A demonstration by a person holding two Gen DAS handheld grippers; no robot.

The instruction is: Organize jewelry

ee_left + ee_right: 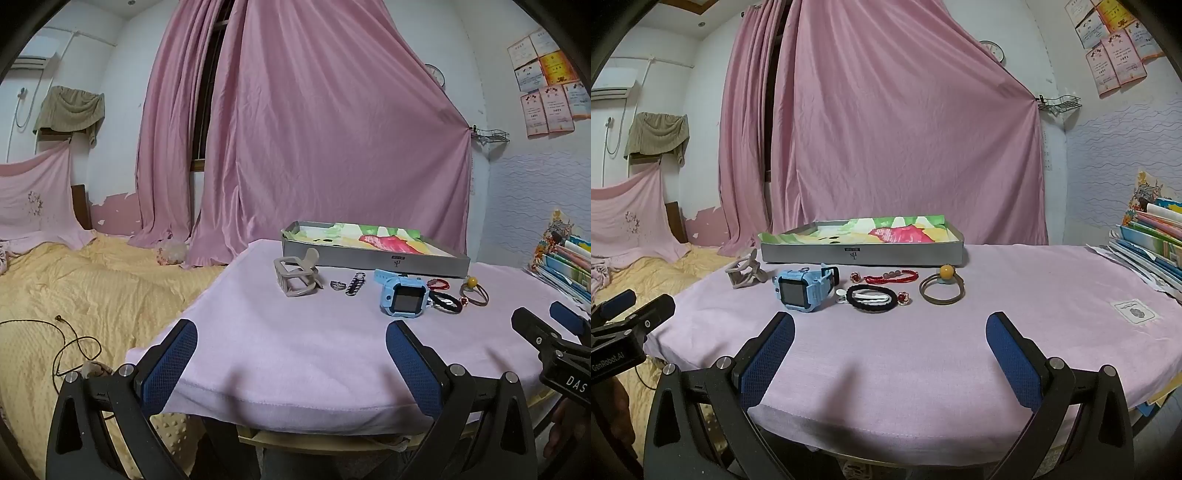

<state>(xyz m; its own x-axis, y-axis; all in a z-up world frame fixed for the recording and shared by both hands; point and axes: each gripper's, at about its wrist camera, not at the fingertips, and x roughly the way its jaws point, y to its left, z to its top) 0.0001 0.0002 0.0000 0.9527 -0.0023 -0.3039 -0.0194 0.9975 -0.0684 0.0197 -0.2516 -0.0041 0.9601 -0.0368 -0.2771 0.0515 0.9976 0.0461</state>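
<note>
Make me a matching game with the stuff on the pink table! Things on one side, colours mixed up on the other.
Things:
1. watch
2. hair claw
3. string bracelet
4. tray

Colours:
A. red
B. silver-grey outside
C. light blue
D. beige

Pairs: 1-C, 2-D, 3-A, 4-B

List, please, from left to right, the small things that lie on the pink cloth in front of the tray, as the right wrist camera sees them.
Beige hair claw → blue watch → black bracelet → brown hair tie with a yellow bead.
</note>
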